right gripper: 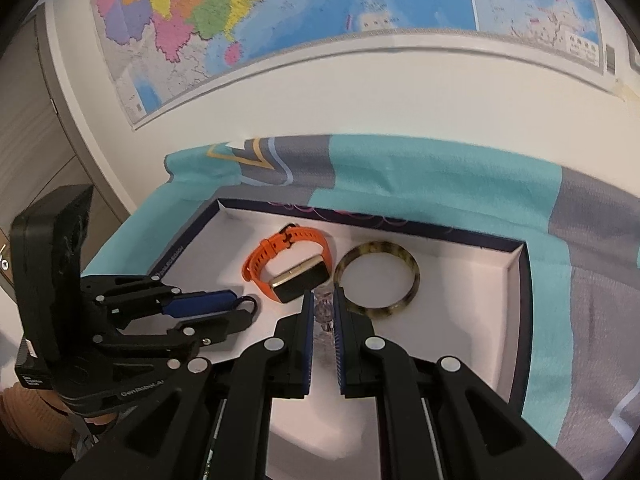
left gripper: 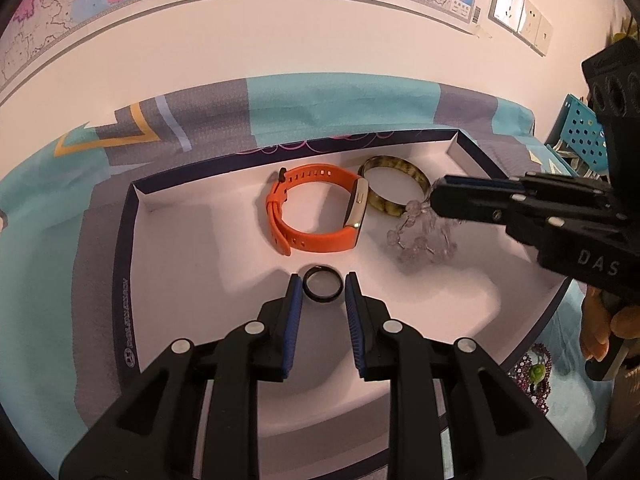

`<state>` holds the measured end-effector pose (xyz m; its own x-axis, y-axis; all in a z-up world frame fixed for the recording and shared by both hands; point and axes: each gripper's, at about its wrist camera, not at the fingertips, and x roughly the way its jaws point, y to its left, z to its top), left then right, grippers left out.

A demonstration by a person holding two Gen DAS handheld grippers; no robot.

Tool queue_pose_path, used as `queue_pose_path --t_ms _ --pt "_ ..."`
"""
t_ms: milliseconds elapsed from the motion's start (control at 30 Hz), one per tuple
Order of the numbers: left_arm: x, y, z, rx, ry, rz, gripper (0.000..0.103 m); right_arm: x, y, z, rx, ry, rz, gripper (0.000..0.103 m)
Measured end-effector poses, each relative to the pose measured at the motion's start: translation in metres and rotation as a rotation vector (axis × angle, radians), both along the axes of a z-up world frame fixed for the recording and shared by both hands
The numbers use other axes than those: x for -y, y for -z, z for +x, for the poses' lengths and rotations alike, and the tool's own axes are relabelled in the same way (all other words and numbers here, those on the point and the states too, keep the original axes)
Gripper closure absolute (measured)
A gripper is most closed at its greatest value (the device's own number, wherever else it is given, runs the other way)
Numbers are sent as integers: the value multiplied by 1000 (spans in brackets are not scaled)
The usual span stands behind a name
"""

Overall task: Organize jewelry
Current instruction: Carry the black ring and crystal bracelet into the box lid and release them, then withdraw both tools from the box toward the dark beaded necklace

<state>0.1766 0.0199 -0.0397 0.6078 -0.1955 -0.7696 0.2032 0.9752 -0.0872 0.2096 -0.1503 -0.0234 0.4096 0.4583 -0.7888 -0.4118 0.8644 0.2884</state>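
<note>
Wall map (right gripper: 280,20), wall sockets (left gripper: 516,12), teal-grey cloth (right gripper: 440,176), blue pegboard (left gripper: 580,132)

One tray (left gripper: 132,240); one orange watch (left gripper: 316,216); one bangle (left gripper: 394,190); one clear bead bracelet (left gripper: 420,240); one black ring (left gripper: 323,284); two grippers (left gripper: 322,292) (right gripper: 323,308).

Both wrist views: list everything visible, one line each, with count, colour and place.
Tray: one, white inside, navy rim, on the cloth.
Cloth: one, teal and grey, under the tray.
Watch: one, orange strap, gold case, tray's far middle.
Bangle: one, mottled brown-yellow, right of the watch.
Ring: one, black, on the tray between the left gripper's fingers.
Bead bracelet: one, clear, hanging from the right gripper.
Purple beads: one strand, off the tray, right.
Map: one, multicoloured, on the wall.
Sockets: white, wall, upper right.
Left gripper: black, blue pads, open around the ring.
Right gripper: black, blue pads, shut on the bead bracelet.
</note>
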Motion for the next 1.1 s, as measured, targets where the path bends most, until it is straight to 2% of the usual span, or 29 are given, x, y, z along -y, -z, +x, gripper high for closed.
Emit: queue_pose_path --t_ms 100,133,167,367,533,733,900,1100 --pt "0 0 -1 3 -1 0 74 0 3 -2 -8 4 -8 93" --pt "-1 -1 -2 8 -8 0 69 1 3 -3 -7 7 -10 91" --pt "-2 -3 -4 18 -11 2 68 2 3 -3 -6 12 -11 85" --pt "-8 -20 -24 77 -26 6 59 12 -7 -16 23 30 -16 73" --pt "-14 -34 -55 130 -11 -3 51 20 -22 -37 62 14 -21 71" --pt "-15 -42 -95 163 21 0 49 26 -38 -79 97 -43 -22 67" --pt "-12 -38 -122 165 52 3 49 28 -39 -111 77 -90 -47 67" --pt "-4 -25 -146 138 96 6 45 39 -20 -132 14 -74 -83 68"
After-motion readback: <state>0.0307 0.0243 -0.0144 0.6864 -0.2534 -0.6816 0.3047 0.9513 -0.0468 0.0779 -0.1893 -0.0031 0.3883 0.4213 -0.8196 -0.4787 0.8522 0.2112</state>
